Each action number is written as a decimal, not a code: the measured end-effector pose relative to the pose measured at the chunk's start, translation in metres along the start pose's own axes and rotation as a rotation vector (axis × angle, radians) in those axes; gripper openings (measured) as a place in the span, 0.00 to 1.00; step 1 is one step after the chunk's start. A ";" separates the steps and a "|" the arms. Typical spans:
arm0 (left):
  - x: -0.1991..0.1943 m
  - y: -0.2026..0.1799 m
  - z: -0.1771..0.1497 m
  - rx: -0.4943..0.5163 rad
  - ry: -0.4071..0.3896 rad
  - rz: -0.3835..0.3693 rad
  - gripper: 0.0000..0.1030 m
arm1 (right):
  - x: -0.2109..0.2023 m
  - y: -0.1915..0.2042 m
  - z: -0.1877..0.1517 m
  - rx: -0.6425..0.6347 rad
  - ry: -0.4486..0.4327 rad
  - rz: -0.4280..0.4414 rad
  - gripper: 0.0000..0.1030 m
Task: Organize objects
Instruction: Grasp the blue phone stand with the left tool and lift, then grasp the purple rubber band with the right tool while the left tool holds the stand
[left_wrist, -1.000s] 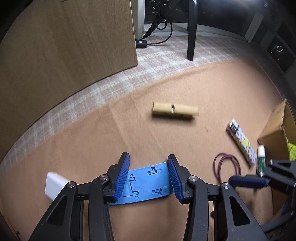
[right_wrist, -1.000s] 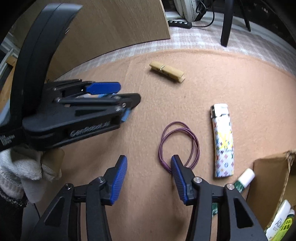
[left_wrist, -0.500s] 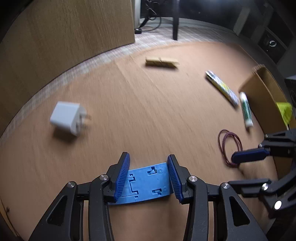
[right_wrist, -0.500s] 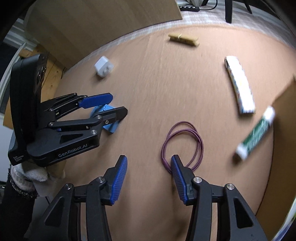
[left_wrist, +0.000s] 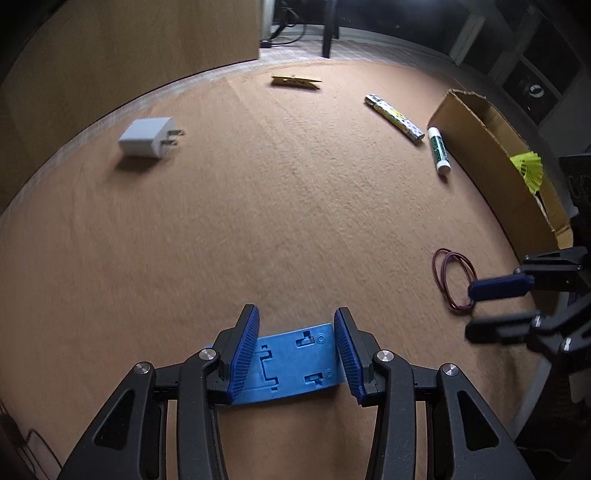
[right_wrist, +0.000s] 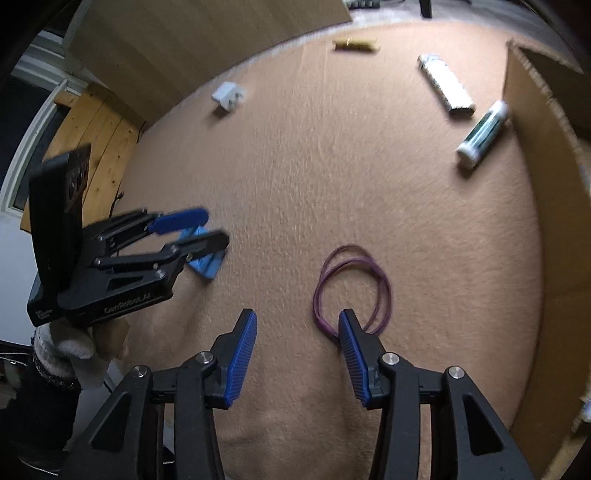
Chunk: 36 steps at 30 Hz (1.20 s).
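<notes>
Left wrist view shows the blue plastic plate (left_wrist: 295, 363) pinched between the left gripper (left_wrist: 297, 354) pads at lower centre. Right wrist view: the right gripper (right_wrist: 295, 354) is closing on nothing, one pad touching the purple rubber band (right_wrist: 351, 288) on tan carpet (right_wrist: 332, 166).

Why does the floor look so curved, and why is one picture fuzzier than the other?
Both wrist views use fisheye lenses, so the brown carpet bulges and the corners go black. The left wrist view is fairly sharp: the white charger casts a soft shadow. The right wrist view is smeared by motion: the clothespin and glue stick look blurred.
</notes>
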<state>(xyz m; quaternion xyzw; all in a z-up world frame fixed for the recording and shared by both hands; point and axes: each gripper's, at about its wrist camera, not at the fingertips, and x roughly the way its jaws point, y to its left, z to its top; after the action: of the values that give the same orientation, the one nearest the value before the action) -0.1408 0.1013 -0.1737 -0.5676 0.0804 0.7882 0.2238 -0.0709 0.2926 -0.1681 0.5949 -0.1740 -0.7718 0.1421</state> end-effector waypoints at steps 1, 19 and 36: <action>-0.006 0.001 -0.003 -0.014 -0.009 0.001 0.44 | -0.006 0.002 0.000 -0.014 -0.023 -0.020 0.41; -0.015 0.036 -0.053 -0.224 0.028 -0.077 0.45 | 0.007 0.009 -0.009 -0.133 -0.002 -0.156 0.37; 0.015 0.005 0.026 -0.083 0.034 0.008 0.56 | 0.013 0.016 -0.005 -0.158 -0.013 -0.217 0.33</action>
<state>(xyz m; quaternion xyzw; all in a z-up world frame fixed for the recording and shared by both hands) -0.1697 0.1105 -0.1795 -0.5894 0.0538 0.7819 0.1956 -0.0688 0.2721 -0.1737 0.5923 -0.0482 -0.7977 0.1029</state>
